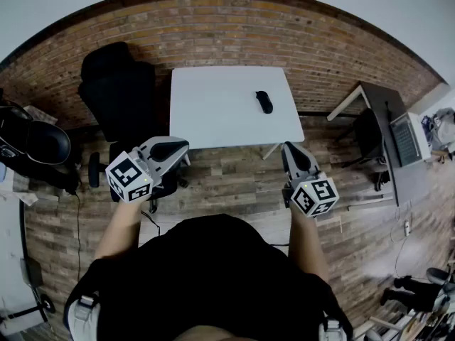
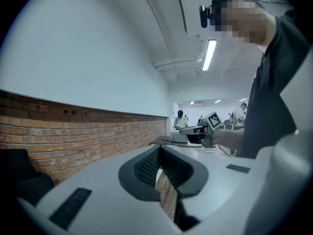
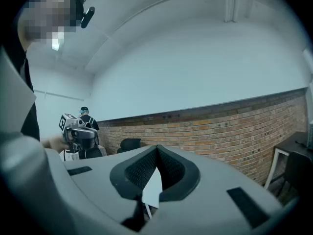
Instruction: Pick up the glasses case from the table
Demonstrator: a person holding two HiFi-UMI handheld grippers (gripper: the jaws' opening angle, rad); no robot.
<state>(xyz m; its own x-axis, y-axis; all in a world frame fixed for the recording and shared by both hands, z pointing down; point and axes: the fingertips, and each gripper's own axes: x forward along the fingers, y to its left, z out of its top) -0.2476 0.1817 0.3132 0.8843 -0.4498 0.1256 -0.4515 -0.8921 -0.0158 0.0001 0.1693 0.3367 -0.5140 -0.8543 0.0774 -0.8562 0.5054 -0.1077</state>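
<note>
The black glasses case point(image 1: 264, 101) lies on the right part of the white table point(image 1: 227, 116) in the head view. Both grippers are held level over the wooden floor, short of the table's near edge. My left gripper point(image 1: 178, 146) is off the table's left corner and my right gripper point(image 1: 290, 148) off its right corner. In the left gripper view the left gripper point(image 2: 159, 148) has its jaws together with nothing between them. The right gripper point(image 3: 156, 148) is likewise shut and empty. The case shows in neither gripper view.
A black office chair point(image 1: 117, 84) stands to the left of the table, against the brick wall point(image 1: 227, 27). A dark desk with a laptop point(image 1: 402, 137) and another chair point(image 1: 368, 133) stand at the right. Other people stand far off in the gripper views.
</note>
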